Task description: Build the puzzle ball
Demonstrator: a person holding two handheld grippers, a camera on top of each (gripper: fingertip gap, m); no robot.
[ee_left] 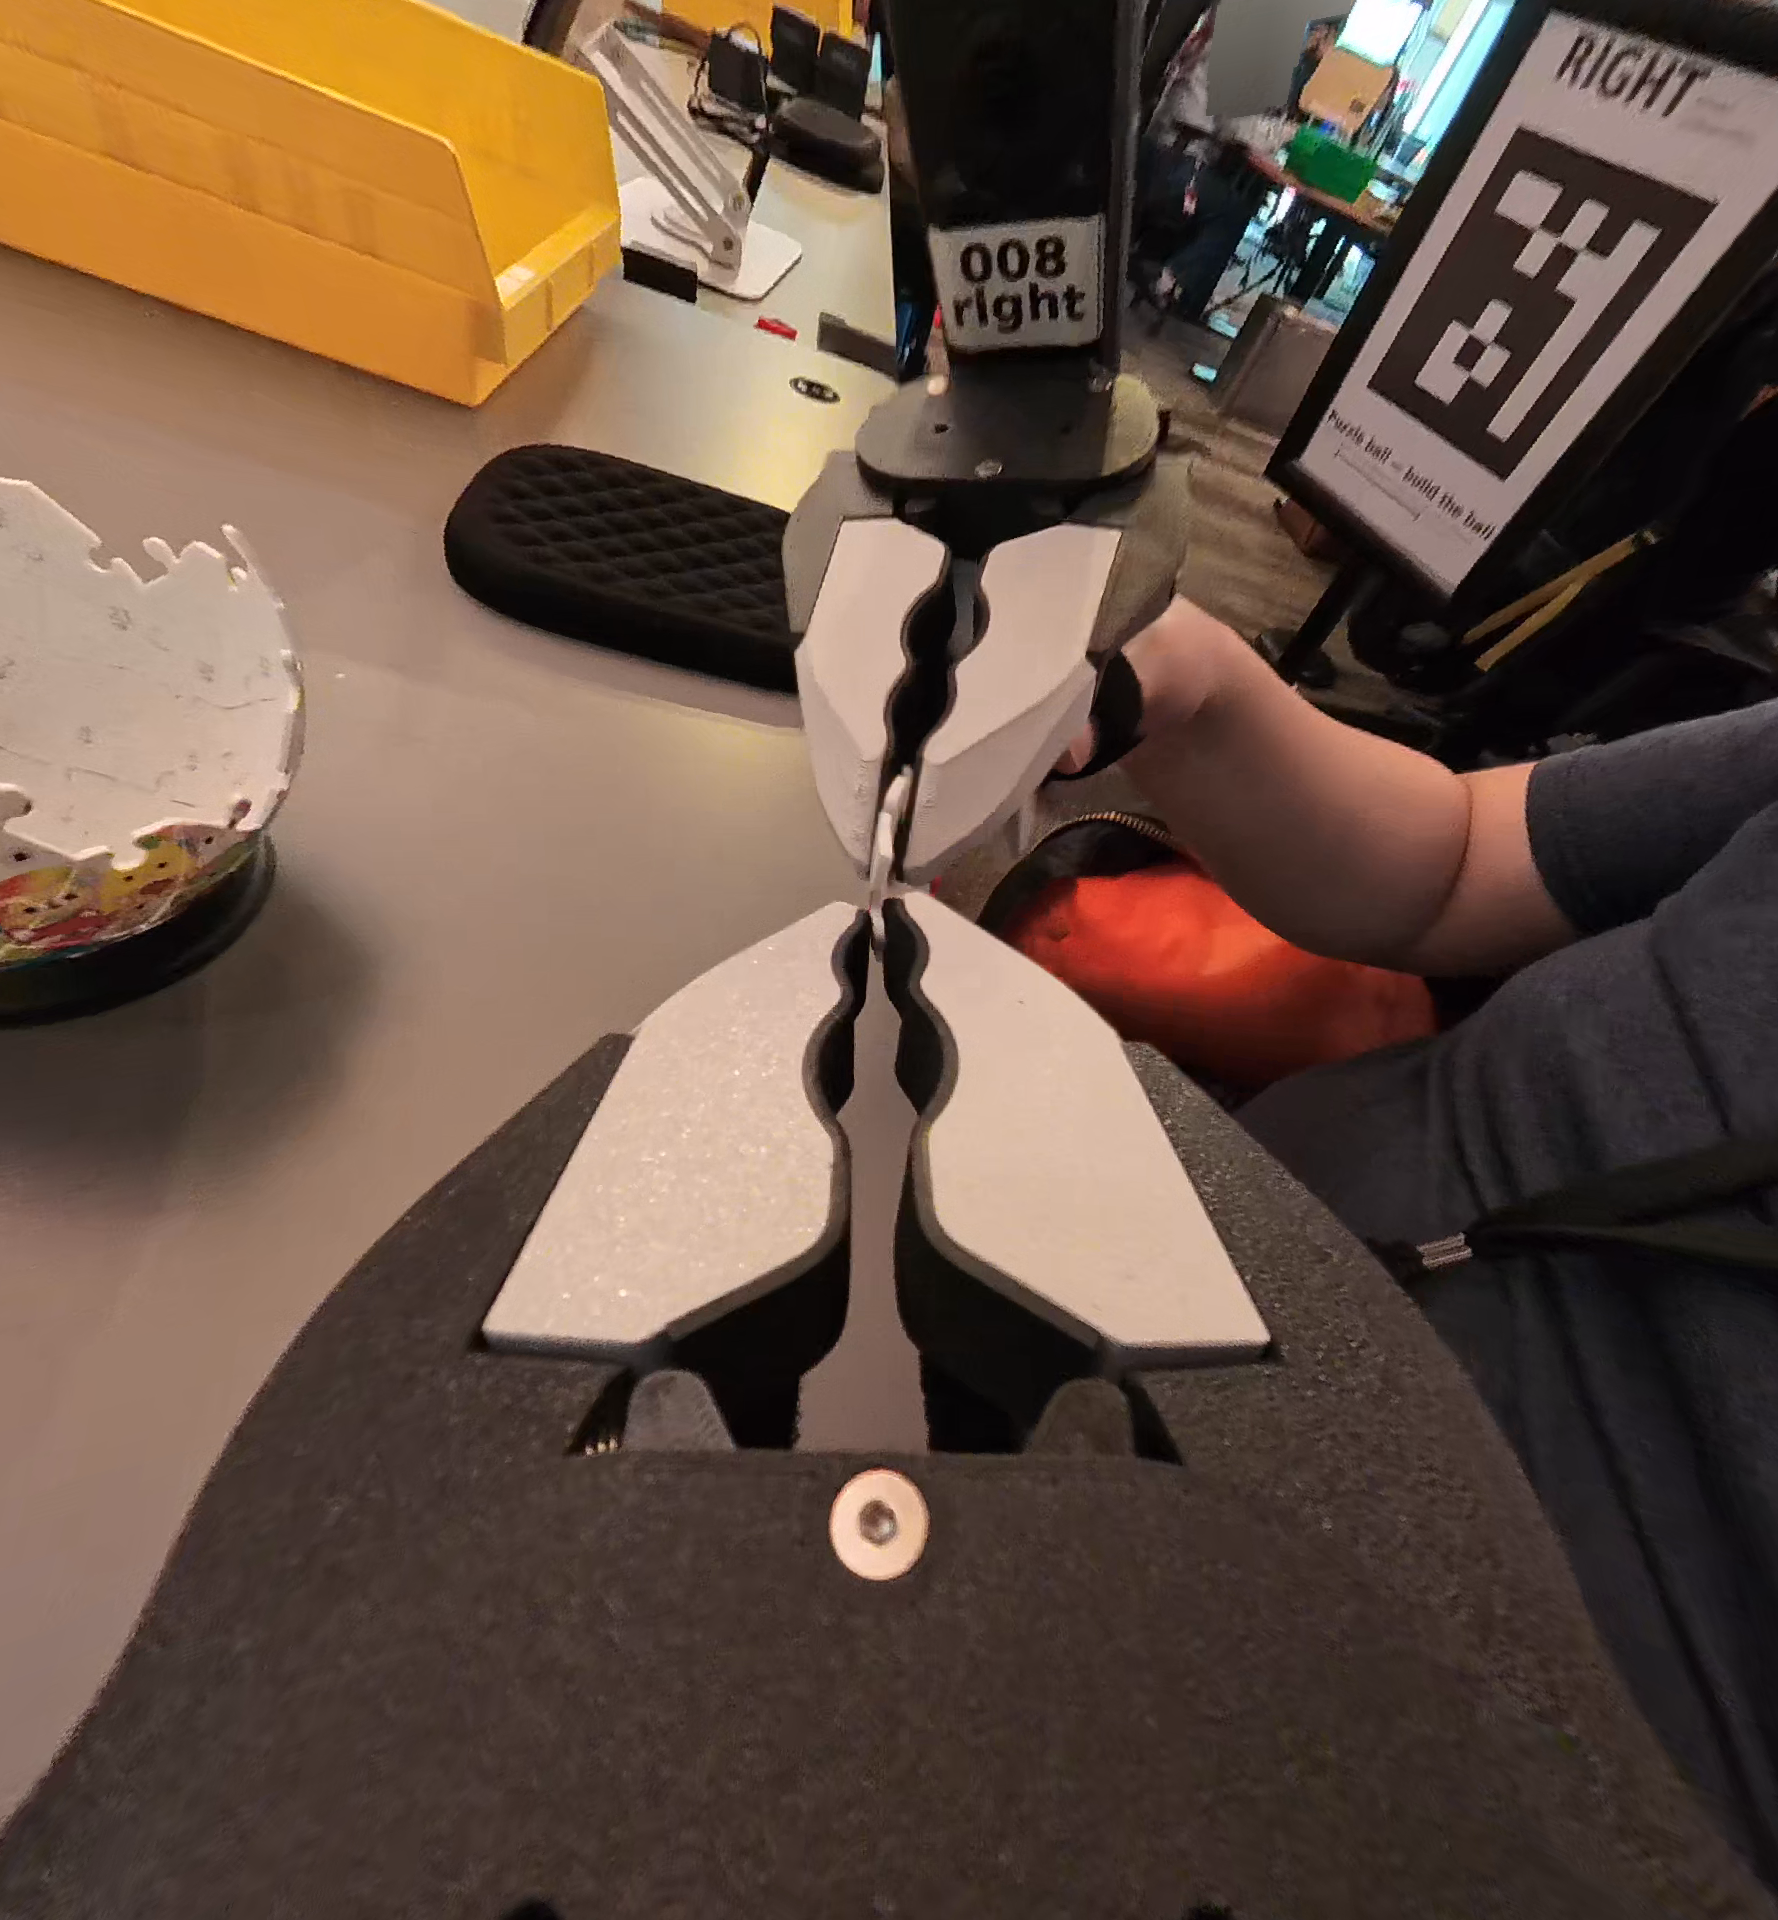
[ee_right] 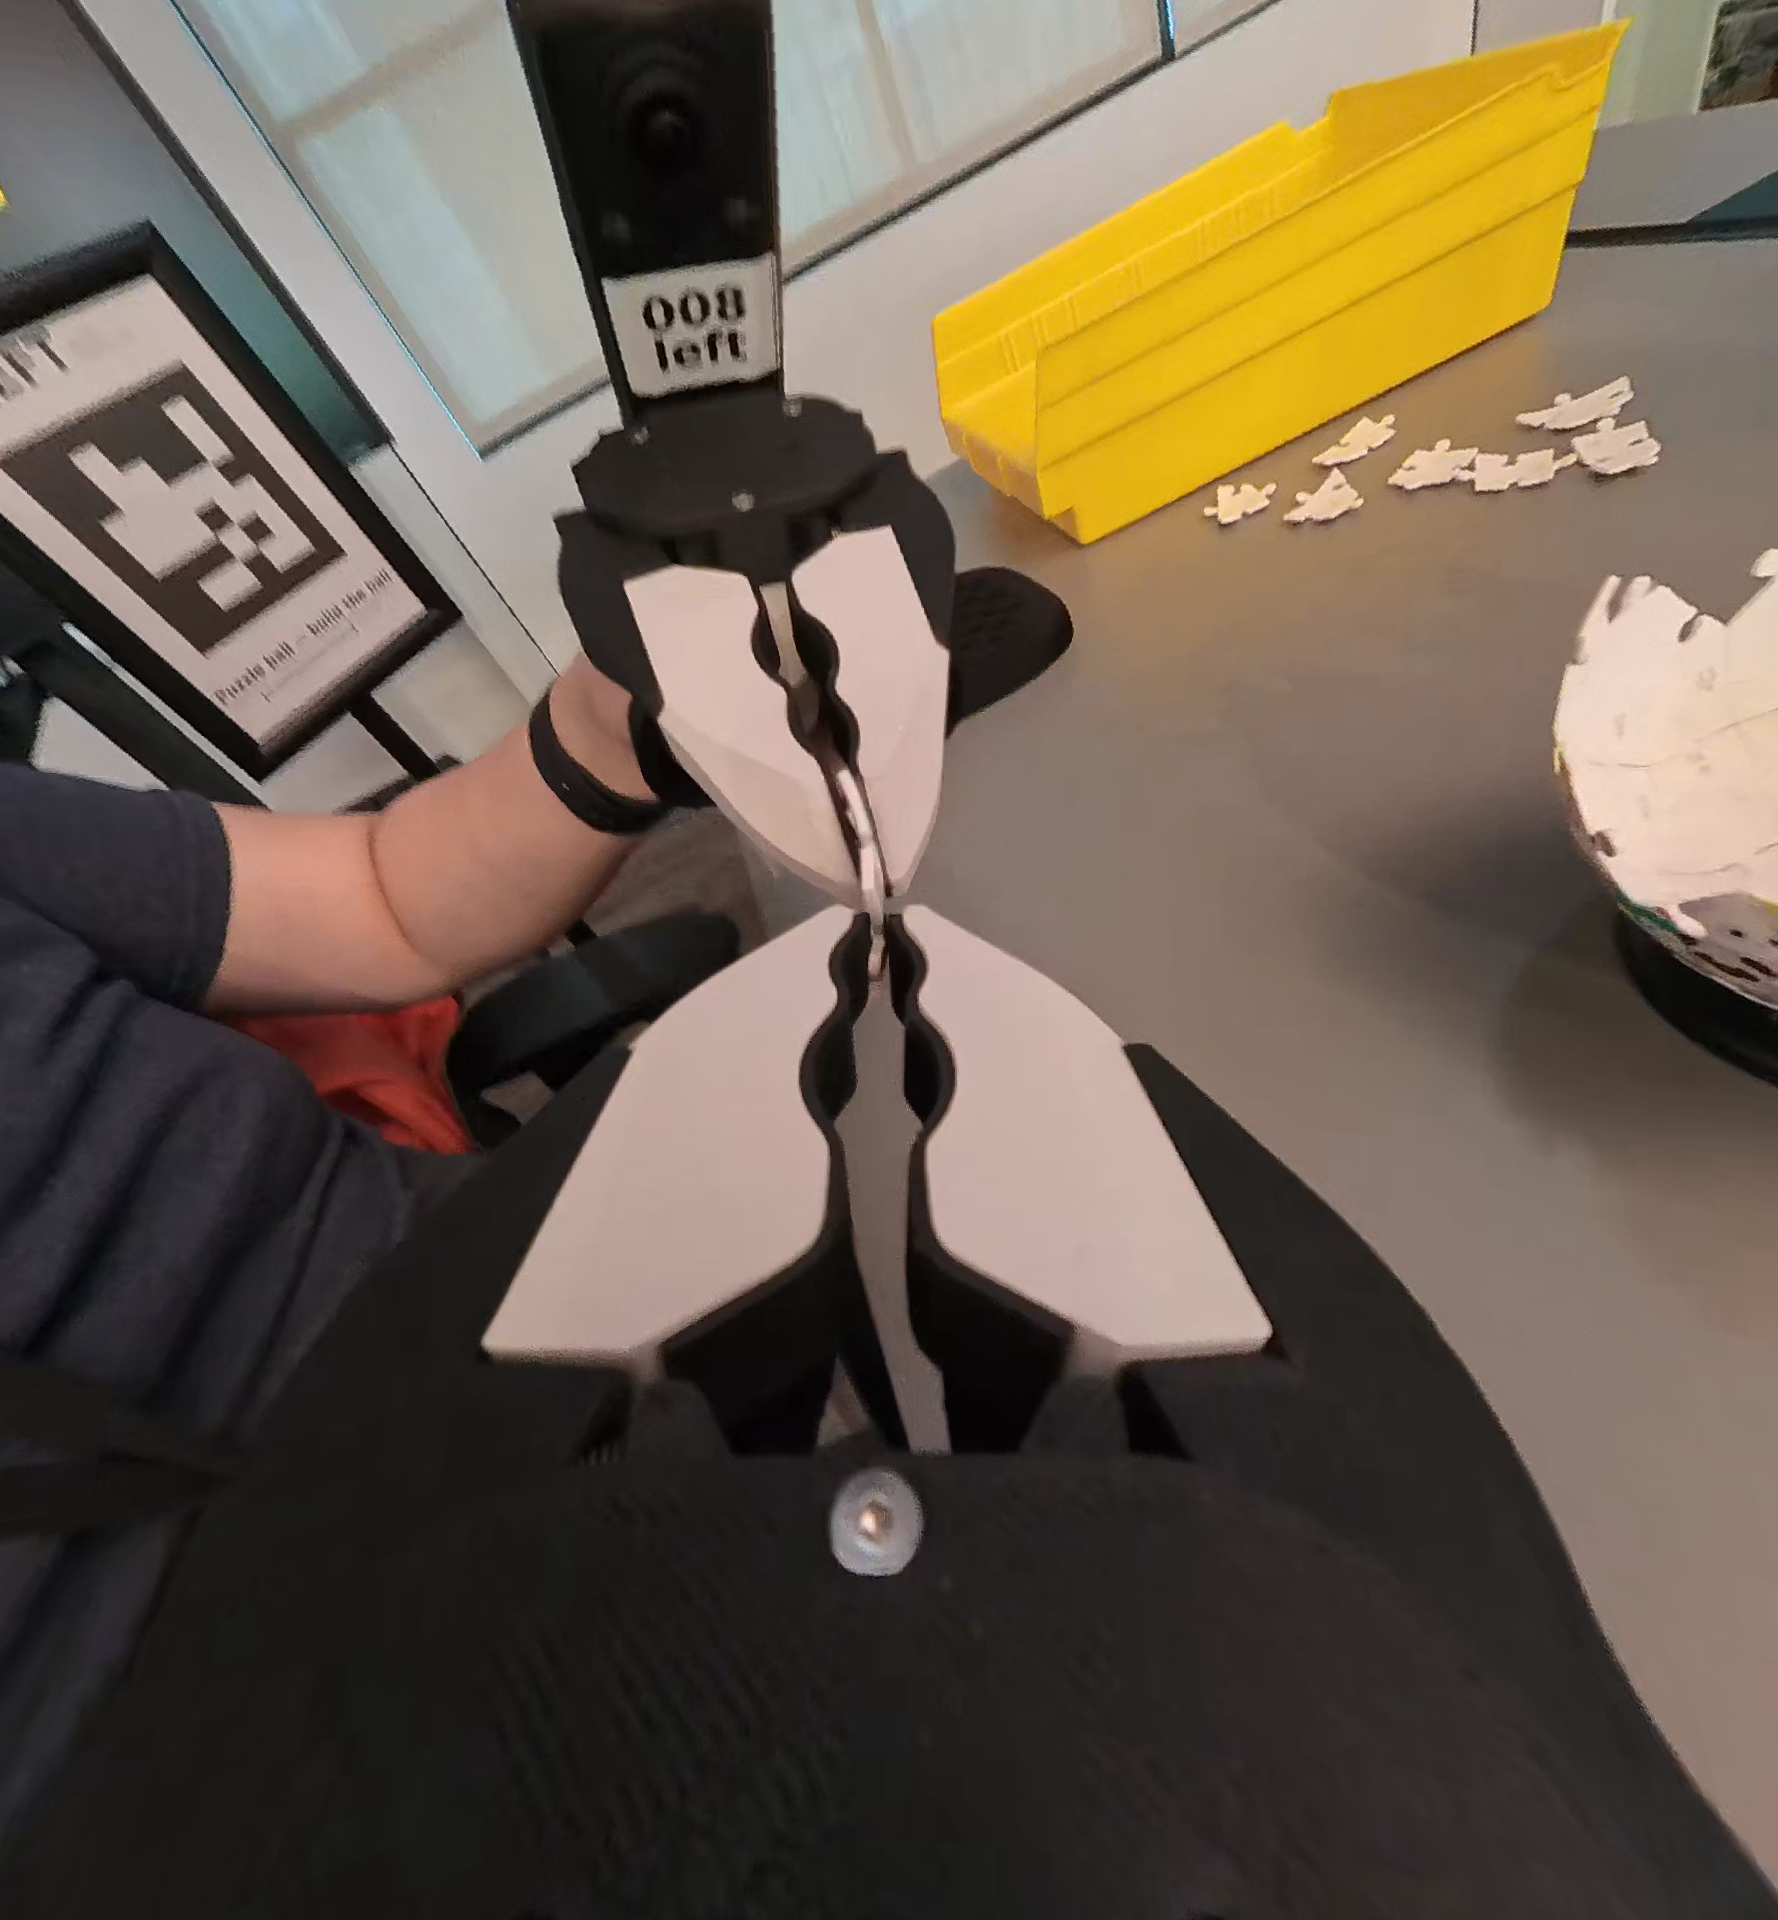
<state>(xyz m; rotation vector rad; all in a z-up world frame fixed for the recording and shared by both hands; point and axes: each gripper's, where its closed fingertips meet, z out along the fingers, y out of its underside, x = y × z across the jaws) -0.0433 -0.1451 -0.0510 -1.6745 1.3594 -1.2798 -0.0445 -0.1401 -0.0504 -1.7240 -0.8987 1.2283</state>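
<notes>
The half-built puzzle ball (ee_left: 85, 727) is an open white shell, coloured outside, on a black stand at the left; it also shows in the right wrist view (ee_right: 1716, 748). My left gripper (ee_left: 880, 920) and right gripper (ee_right: 877, 930) meet tip to tip off the table's edge. A thin white puzzle piece (ee_left: 890, 831), seen edge-on, runs between both sets of fingertips; it also shows in the right wrist view (ee_right: 869, 842). Both grippers look shut on it. Whether it is one piece or two I cannot tell. Several loose white pieces (ee_right: 1436, 468) lie on the table.
A yellow bin (ee_left: 293, 187) (ee_right: 1280, 312) lies at the back of the grey table (ee_left: 449, 935). A black padded rest (ee_left: 636, 561) lies near the table edge. Marker signs (ee_left: 1550, 291) (ee_right: 168, 520) stand on either side. An orange bag (ee_left: 1207, 966) is below. The tips of both grippers are at nearly the same place. Left tips and right tips are each some 15 cm from the half-built puzzle ball (ee_left: 85, 727).
</notes>
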